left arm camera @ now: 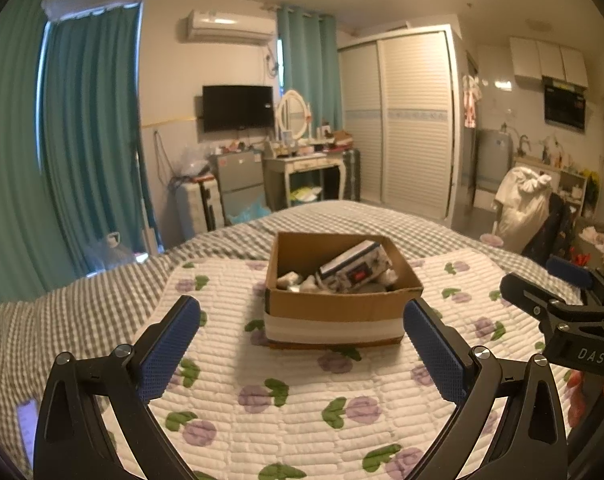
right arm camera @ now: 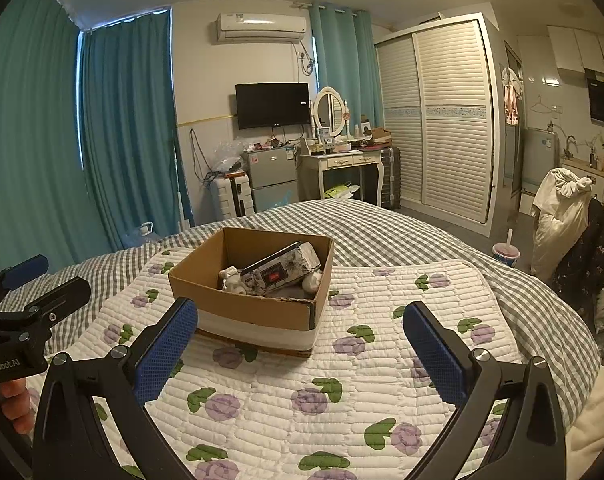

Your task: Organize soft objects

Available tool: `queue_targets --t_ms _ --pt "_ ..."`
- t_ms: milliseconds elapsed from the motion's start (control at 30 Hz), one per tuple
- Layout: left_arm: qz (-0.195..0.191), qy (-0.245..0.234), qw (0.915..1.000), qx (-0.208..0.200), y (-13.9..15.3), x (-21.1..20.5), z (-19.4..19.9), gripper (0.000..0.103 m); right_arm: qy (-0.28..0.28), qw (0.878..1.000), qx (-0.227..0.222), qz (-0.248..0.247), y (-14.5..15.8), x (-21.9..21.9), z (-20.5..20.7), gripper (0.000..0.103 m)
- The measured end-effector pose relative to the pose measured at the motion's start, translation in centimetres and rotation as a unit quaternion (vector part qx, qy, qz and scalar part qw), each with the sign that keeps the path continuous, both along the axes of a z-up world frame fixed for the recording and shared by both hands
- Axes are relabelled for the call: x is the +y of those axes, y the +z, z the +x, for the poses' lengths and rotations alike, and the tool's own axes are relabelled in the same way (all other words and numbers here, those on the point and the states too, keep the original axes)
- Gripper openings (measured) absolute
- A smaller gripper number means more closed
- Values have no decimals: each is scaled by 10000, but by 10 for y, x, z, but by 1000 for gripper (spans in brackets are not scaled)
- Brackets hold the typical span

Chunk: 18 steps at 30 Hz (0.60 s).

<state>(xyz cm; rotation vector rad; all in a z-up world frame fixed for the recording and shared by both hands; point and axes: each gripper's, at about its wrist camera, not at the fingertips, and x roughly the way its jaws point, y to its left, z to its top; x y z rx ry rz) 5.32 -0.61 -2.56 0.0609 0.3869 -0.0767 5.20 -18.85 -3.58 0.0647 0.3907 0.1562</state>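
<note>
I can read only two markings from my feeds. In the left wrist view, the black body of the right gripper (left arm camera: 558, 280), off to the right of the open brown cardboard box (left arm camera: 342, 304), carries the pale letters "DAS". In the right wrist view, the black body of the left gripper (right arm camera: 33, 280), off to the left of that same box (right arm camera: 245, 308), carries the pale lettering "GenRobot.AI". Inside the box, a white printed soft pack (right arm camera: 279, 270) has a red-and-black label on its face, but I cannot make out its print. The stickers on the small grey fridge (right arm camera: 269, 178), far behind the box, are too small for me to read.
</note>
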Motion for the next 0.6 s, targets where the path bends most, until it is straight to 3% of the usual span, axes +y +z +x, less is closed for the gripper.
queue_targets --t_ms 600 --pt "24 -13 10000 -1 0 4 0 103 -21 10000 -11 16 1 2 -1 103"
